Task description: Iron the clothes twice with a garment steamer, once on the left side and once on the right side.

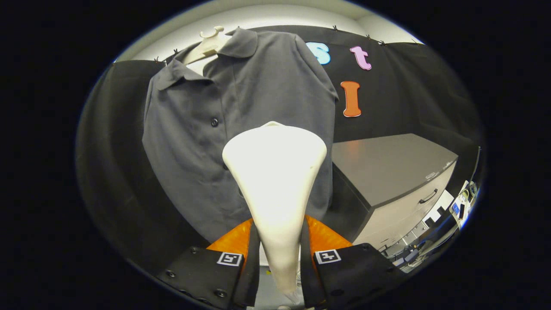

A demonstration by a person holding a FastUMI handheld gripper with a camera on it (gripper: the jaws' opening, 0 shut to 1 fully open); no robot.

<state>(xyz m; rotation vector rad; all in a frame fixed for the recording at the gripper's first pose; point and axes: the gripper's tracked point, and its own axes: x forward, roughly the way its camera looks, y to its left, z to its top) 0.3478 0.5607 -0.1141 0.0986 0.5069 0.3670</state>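
Note:
A dark grey polo shirt [202, 129] hangs on a pale hanger [208, 43] against the booth's black wall, its button placket facing me. My gripper [280, 241] is shut on the handle of a white garment steamer [275, 172]. The steamer's wide head stands up between the fingers, in front of the shirt's lower right half, hiding that part. Whether the head touches the cloth I cannot tell.
A grey cabinet [396, 172] with drawer handles stands to the right of the shirt, close to its hem. Beyond the cabinet's front are small items and a lit screen [458, 209]. Black cloth hangs left of the shirt.

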